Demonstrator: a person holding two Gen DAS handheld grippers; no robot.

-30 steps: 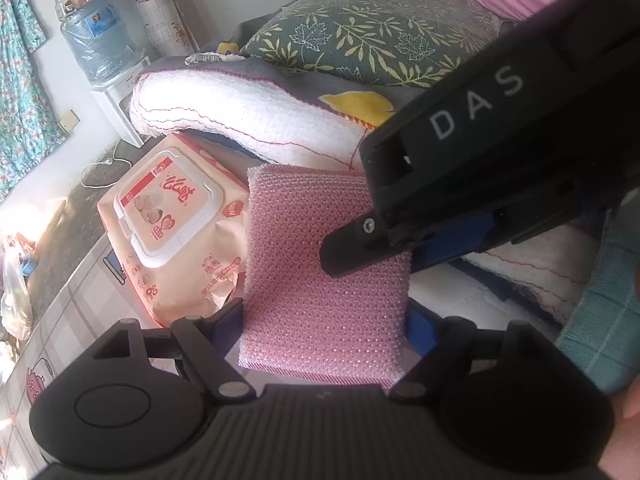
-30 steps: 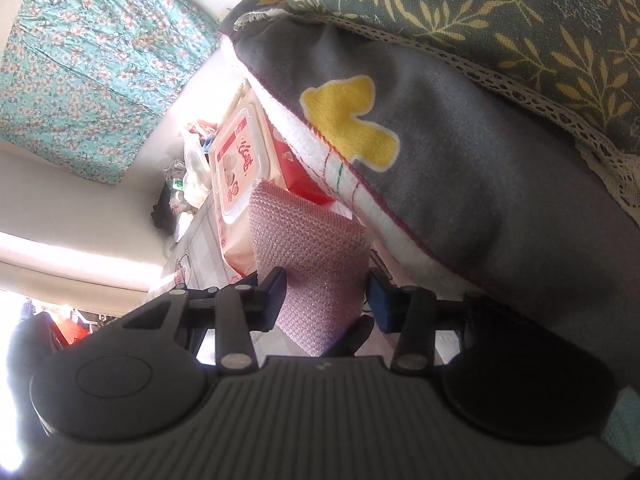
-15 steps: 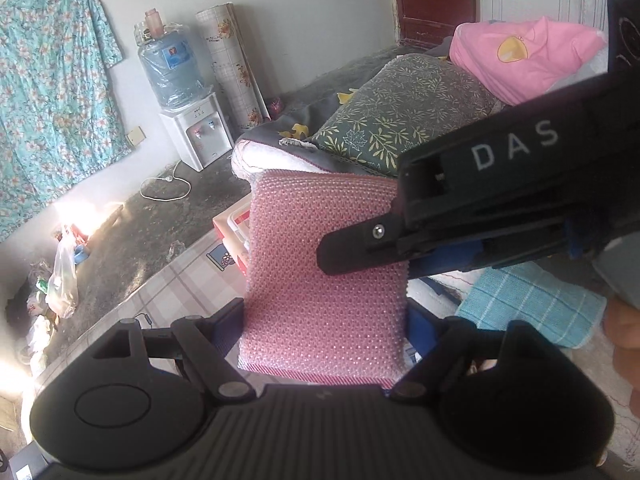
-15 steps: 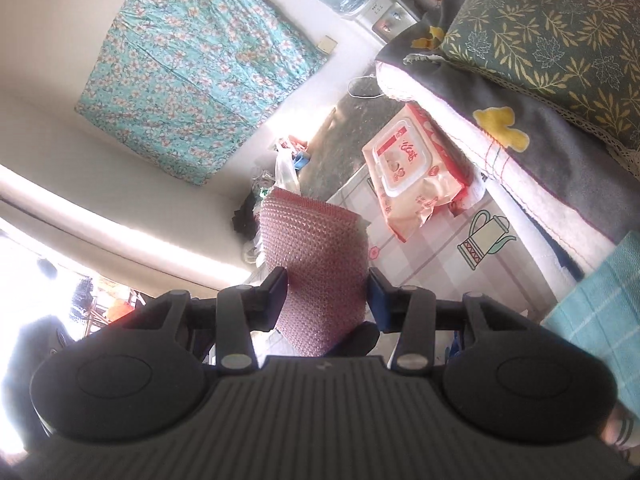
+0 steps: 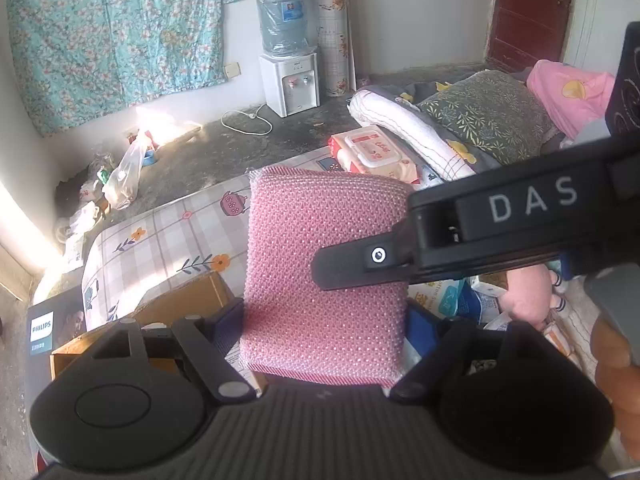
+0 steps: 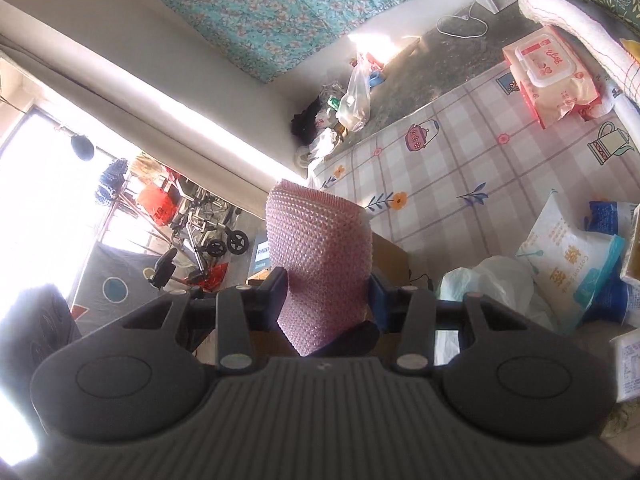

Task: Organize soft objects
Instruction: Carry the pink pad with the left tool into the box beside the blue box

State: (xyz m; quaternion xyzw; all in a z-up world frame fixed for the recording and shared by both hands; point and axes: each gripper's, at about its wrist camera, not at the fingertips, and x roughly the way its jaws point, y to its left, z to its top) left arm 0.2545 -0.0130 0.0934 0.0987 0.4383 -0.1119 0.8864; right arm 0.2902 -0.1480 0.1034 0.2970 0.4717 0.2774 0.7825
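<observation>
A: Left wrist view puts the pink sponge [image 5: 324, 276] in the middle of the frame, squeezed across its width between the left gripper [image 5: 324, 320]'s blue pads. What has changed?

B: A second ago the sponge filled the view just beside the wipes pack [image 5: 374, 152] and the rolled bedding. Now that pack sits small in the upper middle, the checked mat [image 5: 160, 240] spreads out below, and a cardboard box [image 5: 192, 296] shows at lower left under the sponge. So the sponge has been lifted clear of the mat and carried across.

A: And the right gripper [image 6: 328, 300]?

B: Its black body crosses the left view from the right edge, one finger lying over the sponge's face. In the right wrist view its jaws are closed on the sponge's thin edge, the sponge standing up at centre frame. Both grippers hold the one sponge.

A: Meaning for the task?

B: I judge the pickup done and the carry under way; the box looks a likely place to drop it, though I can't be sure.

A: Pose of the hands?

B: The left gripper tips steeply downward over the box and mat. The right one points down less sharply, its view rolled so the floor runs diagonally. Fingertips [image 5: 612, 360] of the person's hand show at the right edge.
</observation>
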